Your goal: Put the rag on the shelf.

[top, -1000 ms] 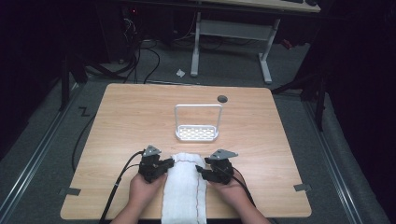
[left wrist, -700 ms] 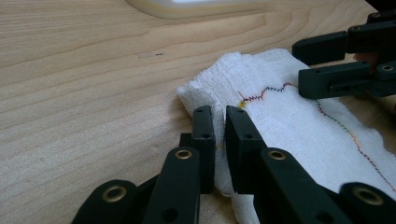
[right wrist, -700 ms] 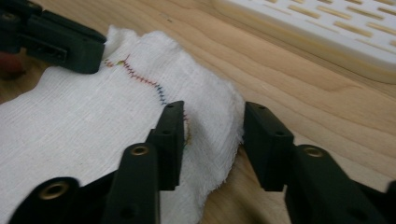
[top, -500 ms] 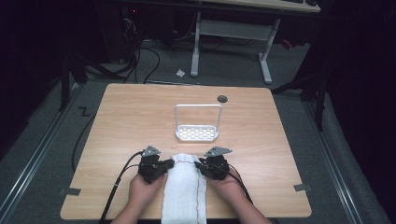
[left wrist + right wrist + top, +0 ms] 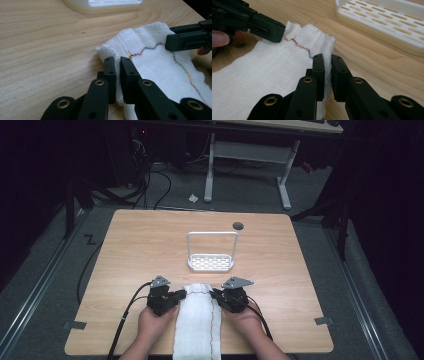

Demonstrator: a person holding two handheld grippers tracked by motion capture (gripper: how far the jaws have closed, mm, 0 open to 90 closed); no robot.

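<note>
The left hand (image 5: 152, 324) comes in from the near edge, holding the left gripper (image 5: 181, 295) at the left far corner of the white cloth (image 5: 196, 325). In the left gripper view its jaws are pinched nearly together on the cloth's edge (image 5: 117, 75), w/ a thin fold of fabric between them — clenched on the cloth.

The cloth lies lengthwise at the near-centre of the wooden table (image 5: 125, 250), its near end running off the near edge. The far end is bunched and slightly raised between the two grippers. A multicoloured zigzag stitch line (image 5: 180, 65) runs along the cloth, close to its right side in the high view.

Beyond the cloth, approx mid-table, stands a white slotted tray (image 5: 211, 262) w/ a tall hoop handle, apart from the cloth. A dark round spot (image 5: 238, 226) sits near the table's far edge.

The right gripper (image 5: 216, 295) is at the cloth's right far corner — in the right gripper view its jaws are clamped on the gathered edge (image 5: 327, 72), fabric between them. The right hand (image 5: 247, 317) holds it.
</note>
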